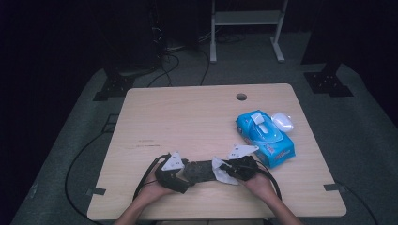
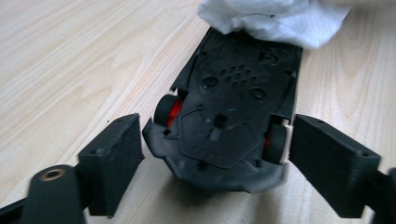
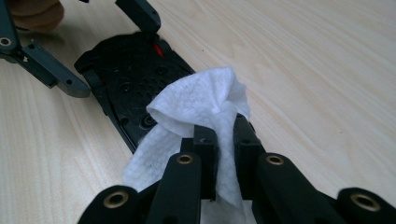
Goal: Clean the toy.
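Observation:
A black toy car [image 1: 202,171] lies upside down near the table's front edge, its underside and red wheel hubs facing up [image 2: 224,116]. My left gripper [image 2: 217,140] is open, one jaw on each side of the car's end, with a clear gap on the left side. From the other end, my right gripper [image 3: 224,140] is shut on a crumpled white wipe [image 3: 196,102]. The wipe [image 1: 223,171] rests on the car's underside [image 3: 130,79]. In the high view the left gripper [image 1: 187,174] and right gripper [image 1: 231,169] face each other across the car.
A blue pack of wet wipes [image 1: 265,138] lies to the right, a small white object [image 1: 283,121] just behind it. The wooden table [image 1: 187,117] has a round hole [image 1: 241,97] near its far edge. Cables trail off the table's front.

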The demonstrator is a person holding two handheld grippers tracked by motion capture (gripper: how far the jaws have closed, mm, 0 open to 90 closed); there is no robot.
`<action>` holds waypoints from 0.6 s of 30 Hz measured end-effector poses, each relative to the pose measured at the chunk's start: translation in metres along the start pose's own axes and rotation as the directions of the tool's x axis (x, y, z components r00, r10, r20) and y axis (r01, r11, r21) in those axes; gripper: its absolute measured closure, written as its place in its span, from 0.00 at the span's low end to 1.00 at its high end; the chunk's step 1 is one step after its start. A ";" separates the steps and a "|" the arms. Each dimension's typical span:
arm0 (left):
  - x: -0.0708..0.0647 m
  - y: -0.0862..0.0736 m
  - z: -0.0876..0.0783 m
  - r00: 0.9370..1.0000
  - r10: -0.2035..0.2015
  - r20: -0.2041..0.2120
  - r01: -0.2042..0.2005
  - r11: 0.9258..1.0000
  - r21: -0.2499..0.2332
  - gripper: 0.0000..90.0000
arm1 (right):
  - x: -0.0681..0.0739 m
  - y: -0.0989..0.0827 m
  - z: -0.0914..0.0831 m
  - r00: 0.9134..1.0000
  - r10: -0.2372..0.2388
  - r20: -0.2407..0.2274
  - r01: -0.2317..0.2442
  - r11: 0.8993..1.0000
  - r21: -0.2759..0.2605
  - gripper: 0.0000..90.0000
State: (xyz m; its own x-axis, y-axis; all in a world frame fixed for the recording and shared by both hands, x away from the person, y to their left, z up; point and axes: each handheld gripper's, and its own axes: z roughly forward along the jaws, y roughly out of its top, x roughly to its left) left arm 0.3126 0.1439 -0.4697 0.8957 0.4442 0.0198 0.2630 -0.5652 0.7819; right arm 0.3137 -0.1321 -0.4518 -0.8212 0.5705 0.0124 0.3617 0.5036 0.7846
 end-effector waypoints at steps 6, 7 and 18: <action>0.004 0.002 0.005 1.000 0.014 0.019 -0.015 1.000 0.015 0.11 | -0.002 0.000 0.001 1.000 -0.024 0.007 0.024 1.000 -0.007 0.92; 0.005 0.003 0.006 1.000 0.016 0.023 -0.017 1.000 0.022 0.09 | -0.002 0.001 0.002 0.999 -0.033 0.013 0.033 0.999 -0.008 0.92; 0.008 0.006 0.019 0.998 0.066 0.004 -0.066 0.996 0.063 0.26 | -0.011 0.010 0.004 0.998 -0.017 0.055 0.019 0.999 -0.036 0.92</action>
State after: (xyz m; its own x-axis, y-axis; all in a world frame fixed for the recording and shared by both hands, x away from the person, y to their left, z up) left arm 0.3282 0.1307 -0.4772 0.9124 0.4034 0.0692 0.2251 -0.6357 0.7384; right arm 0.3282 -0.1312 -0.4465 -0.8017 0.5967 -0.0356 0.3295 0.4908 0.8066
